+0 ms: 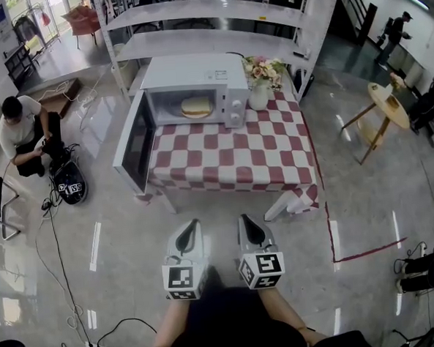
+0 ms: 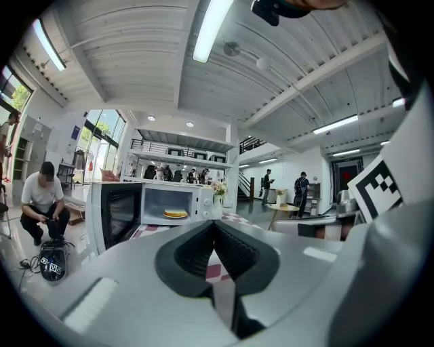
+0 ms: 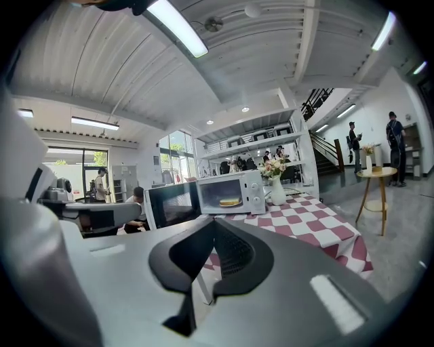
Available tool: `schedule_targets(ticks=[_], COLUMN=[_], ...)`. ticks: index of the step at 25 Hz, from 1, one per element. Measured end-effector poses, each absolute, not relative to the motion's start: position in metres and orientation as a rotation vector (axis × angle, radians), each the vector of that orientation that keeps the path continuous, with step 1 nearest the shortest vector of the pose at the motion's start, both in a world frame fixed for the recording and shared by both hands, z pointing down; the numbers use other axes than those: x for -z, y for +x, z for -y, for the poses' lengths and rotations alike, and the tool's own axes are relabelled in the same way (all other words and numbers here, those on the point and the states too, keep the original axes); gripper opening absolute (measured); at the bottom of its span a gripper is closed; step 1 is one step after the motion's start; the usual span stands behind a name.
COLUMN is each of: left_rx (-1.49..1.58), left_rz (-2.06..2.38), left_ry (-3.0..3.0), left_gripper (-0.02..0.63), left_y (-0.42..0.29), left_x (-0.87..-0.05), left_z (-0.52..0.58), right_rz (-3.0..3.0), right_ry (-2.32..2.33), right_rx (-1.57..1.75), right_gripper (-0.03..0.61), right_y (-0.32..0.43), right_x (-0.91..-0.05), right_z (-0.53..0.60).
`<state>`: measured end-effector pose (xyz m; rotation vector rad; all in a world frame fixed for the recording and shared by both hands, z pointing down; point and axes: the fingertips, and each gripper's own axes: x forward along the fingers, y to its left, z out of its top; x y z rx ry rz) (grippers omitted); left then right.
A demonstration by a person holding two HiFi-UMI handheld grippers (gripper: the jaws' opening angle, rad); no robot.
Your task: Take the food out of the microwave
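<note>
Stock ahead of me, biggest first. One white shelving unit [image 1: 215,19] at 12 o'clock in the head view, behind everything else. One table [image 1: 231,161] under a red-and-white checked cloth, just in front of the shelving. One white microwave [image 1: 189,79] on the table's far left corner. Its one door [image 1: 133,141] is swung fully open and hangs out at 9 o'clock of the cavity, past the table edge. One round wooden side table [image 1: 385,104] at 2 o'clock, well apart. One person [image 1: 20,130] crouched on the floor at 10 o'clock, off my line. One white vase [image 1: 259,89] of flowers against the microwave's right flank, touching or just beside, I can't tell which. Two claws: left gripper [image 1: 188,235] and right gripper [image 1: 250,229], side by side at 6 o'clock, both closed tip to tip on nothing, as each gripper view shows. One item of food [image 1: 196,106]: a flat, round, golden bread or pancake, lying level in the middle of the open cavity. Whether a plate sits under it I can't tell. Being round, it offers no long axis, only its flatness. It lies at 12 o'clock from the left gripper and nearer 11 from the right, well apart from both, with the table's near half between. I judge the left claw marginally better lined up, though the open door crowds that side.
</note>
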<state>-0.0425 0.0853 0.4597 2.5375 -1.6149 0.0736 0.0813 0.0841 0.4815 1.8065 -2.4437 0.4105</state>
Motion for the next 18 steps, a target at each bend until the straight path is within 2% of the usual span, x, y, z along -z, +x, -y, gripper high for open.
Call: schedule_targets(ticks=[18], left_rx=[-0.089], left_rz=[1.622], left_ry=[2.513], left_gripper=[0.011], left_y=[-0.048], left_x=[-0.467], left_z=[-0.061], right_rz=[2.443], right_ry=[1.794], right_rx=[-0.439], right_gripper=[0.002], right_y=[0.074], right_x=[-0.491], right_z=[-0.057])
